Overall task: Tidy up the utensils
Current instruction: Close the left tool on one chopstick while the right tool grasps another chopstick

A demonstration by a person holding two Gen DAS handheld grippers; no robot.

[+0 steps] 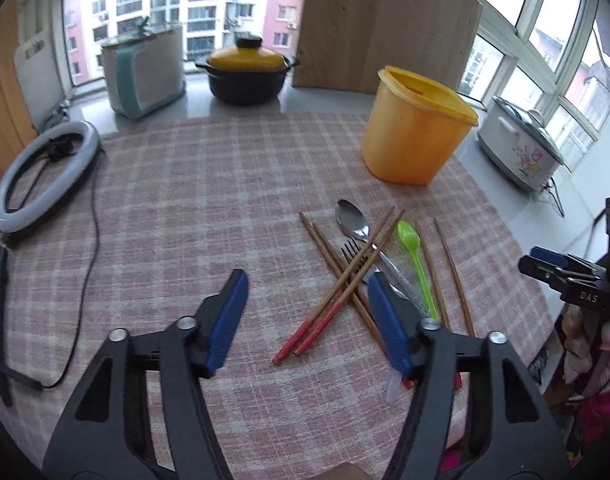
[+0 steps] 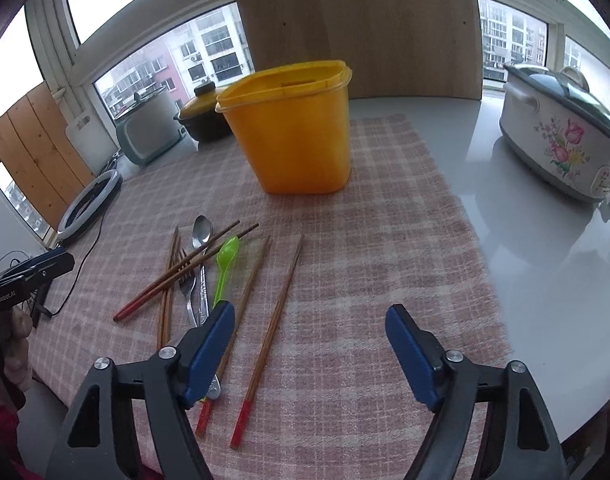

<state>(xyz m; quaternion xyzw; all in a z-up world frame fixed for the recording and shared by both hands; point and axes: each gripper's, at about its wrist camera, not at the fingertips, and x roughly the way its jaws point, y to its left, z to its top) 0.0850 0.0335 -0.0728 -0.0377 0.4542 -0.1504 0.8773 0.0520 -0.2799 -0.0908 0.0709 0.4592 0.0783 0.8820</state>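
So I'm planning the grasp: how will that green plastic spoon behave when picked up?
The green spoon looks thin and plastic, so probably very light and a bit bendy. Its glossy handle may slip between the fingers. It lies beside the metal spoon, so neighbours could get nudged.

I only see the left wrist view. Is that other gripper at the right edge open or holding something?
Observer: The right gripper is open and empty.
Operator: What shows between its fingers?
Observer: One wooden chopstick lying on the pink checked cloth, nearer its left finger.
Operator: Does that stick have a red end?
Observer: Yes, and so does the neighbouring wooden chopstick beside it.
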